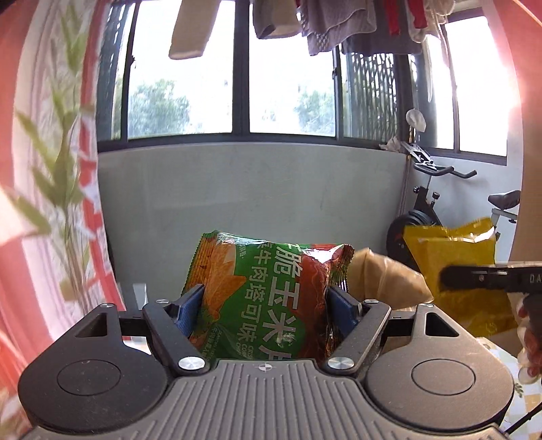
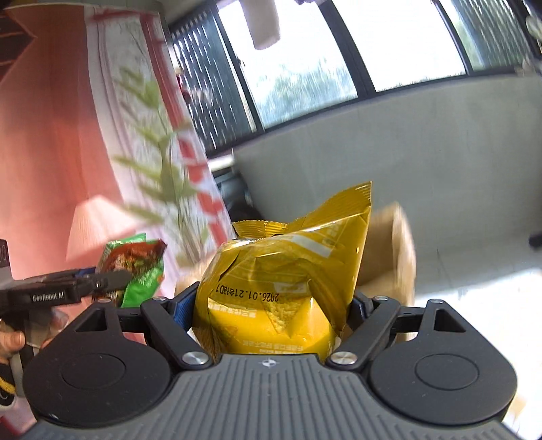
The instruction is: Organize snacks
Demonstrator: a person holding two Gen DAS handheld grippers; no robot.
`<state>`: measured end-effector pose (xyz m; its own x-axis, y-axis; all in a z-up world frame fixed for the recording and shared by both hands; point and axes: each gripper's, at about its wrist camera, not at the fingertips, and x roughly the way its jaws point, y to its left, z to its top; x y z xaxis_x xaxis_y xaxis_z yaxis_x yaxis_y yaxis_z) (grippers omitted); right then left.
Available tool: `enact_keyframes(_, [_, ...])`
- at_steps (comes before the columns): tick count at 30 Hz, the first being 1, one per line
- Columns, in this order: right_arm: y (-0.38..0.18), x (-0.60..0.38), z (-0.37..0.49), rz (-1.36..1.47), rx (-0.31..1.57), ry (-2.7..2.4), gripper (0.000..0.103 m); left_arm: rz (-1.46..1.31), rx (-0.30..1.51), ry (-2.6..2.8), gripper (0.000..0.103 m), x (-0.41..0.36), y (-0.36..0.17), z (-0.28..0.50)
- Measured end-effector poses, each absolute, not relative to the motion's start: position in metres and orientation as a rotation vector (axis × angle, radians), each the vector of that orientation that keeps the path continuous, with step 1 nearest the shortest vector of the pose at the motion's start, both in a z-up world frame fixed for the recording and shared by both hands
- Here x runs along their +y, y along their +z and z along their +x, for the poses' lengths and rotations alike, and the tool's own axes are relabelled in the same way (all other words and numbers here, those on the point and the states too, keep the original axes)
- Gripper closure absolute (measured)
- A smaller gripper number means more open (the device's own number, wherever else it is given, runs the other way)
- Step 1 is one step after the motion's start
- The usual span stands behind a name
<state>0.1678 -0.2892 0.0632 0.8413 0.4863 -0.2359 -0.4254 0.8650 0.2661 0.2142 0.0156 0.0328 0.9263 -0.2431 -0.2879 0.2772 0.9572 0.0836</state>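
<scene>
Mostly blurred: cardboard box [image 2: 399,250] behind yellow snack bag [image 2: 281,281].

A sunlit balcony room with plants, laundry and an exercise bike.

Laundry [image 1: 325,30] hangs above a dark-framed window [image 1: 237,74] with trees blurred outside. Below it runs a grey wall [image 1: 254,189]. A leafy green plant [image 1: 64,162] stands by a red and white curtain [image 1: 91,189] on the left; an exercise bike [image 1: 437,203] stands in the right corner. A brown cardboard box [image 2: 396,250] sits nearer, blurred.
</scene>
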Motion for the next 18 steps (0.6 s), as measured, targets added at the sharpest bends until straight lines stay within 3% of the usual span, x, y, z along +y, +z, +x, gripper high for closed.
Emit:
enact_keyframes(9, [0.074, -0.271, 0.26, 0.086, 0.276, 0.368, 0.02, 0.144, 0.313, -0.208, 0.024, -0.039, 0.035, 0.301])
enact_keyframes(13, [0.063, -0.266, 0.285, 0.046, 0.327, 0.342, 0.019, 0.252, 0.326, -0.162, 0.017, -0.062, 0.02, 0.322])
enact_keyframes(16, [0.055, -0.27, 0.295, 0.078, 0.369, 0.363, 0.014, 0.278, 0.359, -0.147, 0.013, -0.07, 0.011, 0.332])
enact_keyframes(18, [0.051, -0.274, 0.295, 0.101, 0.37, 0.358, 0.003, 0.246, 0.378, -0.171, 0.011, -0.067, 0.008, 0.333])
